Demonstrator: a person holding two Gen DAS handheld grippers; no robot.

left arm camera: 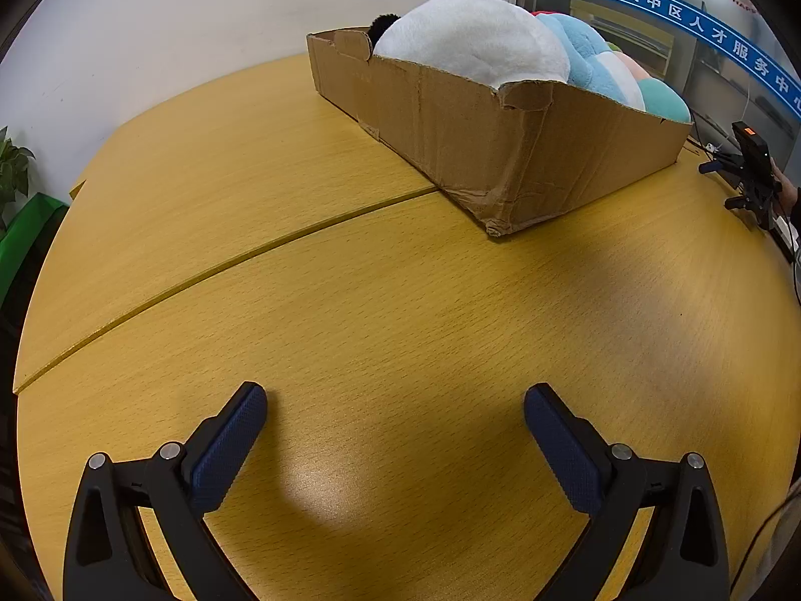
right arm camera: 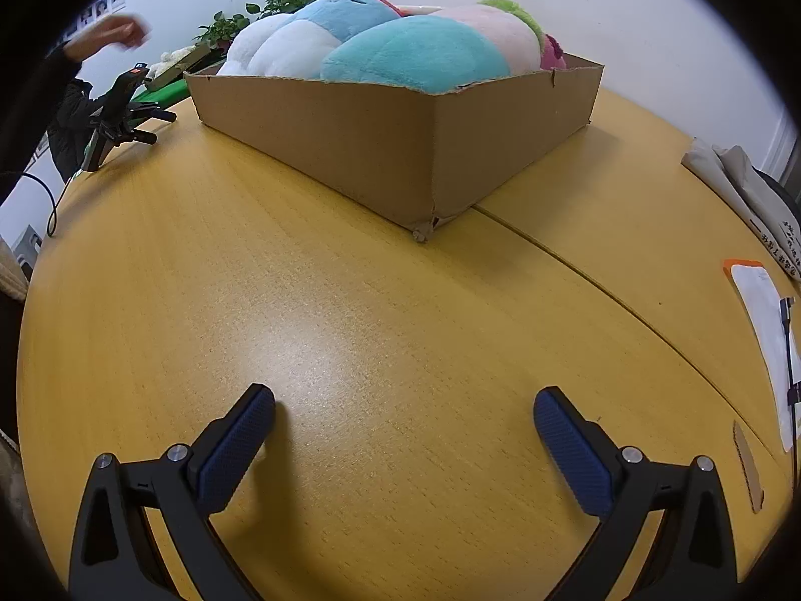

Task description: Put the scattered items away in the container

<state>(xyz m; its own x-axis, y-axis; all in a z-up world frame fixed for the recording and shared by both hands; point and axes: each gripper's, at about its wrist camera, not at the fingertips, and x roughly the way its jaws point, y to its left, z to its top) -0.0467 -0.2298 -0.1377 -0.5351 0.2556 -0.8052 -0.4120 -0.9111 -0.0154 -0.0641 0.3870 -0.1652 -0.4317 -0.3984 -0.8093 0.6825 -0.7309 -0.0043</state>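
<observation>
A shallow cardboard box (left arm camera: pixel 450 135) stands on the yellow wooden table (left arm camera: pixel 400 325), heaped with soft plush toys: a white one (left arm camera: pixel 475 40), a blue one (left arm camera: pixel 580 45) and a teal one (left arm camera: pixel 663 102). In the right wrist view the box (right arm camera: pixel 380 140) holds the white (right arm camera: pixel 280 50), blue (right arm camera: pixel 345 15), teal (right arm camera: pixel 415 55) and pink (right arm camera: pixel 505 35) plush toys. My left gripper (left arm camera: pixel 395 400) is open and empty, low over bare table in front of the box. My right gripper (right arm camera: pixel 404 403) is open and empty, also over bare table.
The right gripper shows at the table's right edge in the left wrist view (left arm camera: pixel 751 175). The left gripper (right arm camera: pixel 120 110) rests at the far left in the right wrist view, with a raised hand (right arm camera: pixel 110 35) above it. Papers (right arm camera: pixel 766 350) and a bag (right arm camera: pixel 741 185) lie right. A plant (left arm camera: pixel 12 165) stands left.
</observation>
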